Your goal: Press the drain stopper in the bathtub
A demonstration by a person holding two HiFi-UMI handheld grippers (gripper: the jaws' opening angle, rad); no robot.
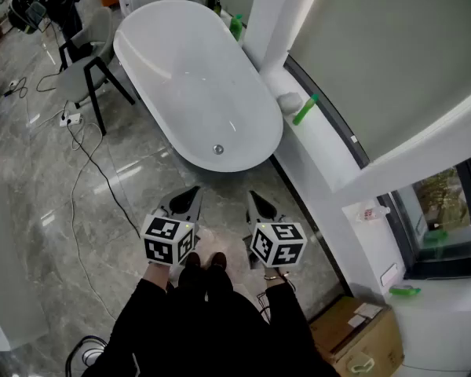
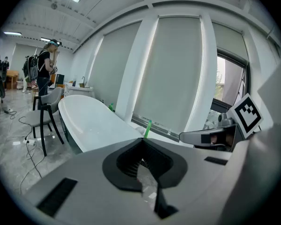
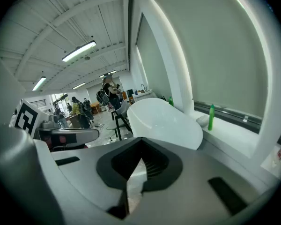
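The white oval bathtub (image 1: 180, 69) stands on the grey floor ahead of me, and its small round metal drain stopper (image 1: 217, 149) sits at the bottom of the near end. My left gripper (image 1: 193, 192) and right gripper (image 1: 253, 198) hang side by side over the floor just short of the tub's near rim. Both are shut, tips together, and hold nothing. The left gripper view shows its closed jaws (image 2: 143, 142) aimed over the tub (image 2: 93, 121). In the right gripper view the closed jaws (image 3: 140, 143) point at the tub (image 3: 164, 118). The stopper is hidden in both gripper views.
A grey chair (image 1: 86, 73) and trailing floor cables (image 1: 86, 163) lie left of the tub. A white pillar (image 1: 271, 14) and a window ledge (image 1: 330, 151) with a green bottle (image 1: 304, 110) run along the right. A cardboard box (image 1: 361, 336) sits near my right. People stand far back (image 2: 44, 69).
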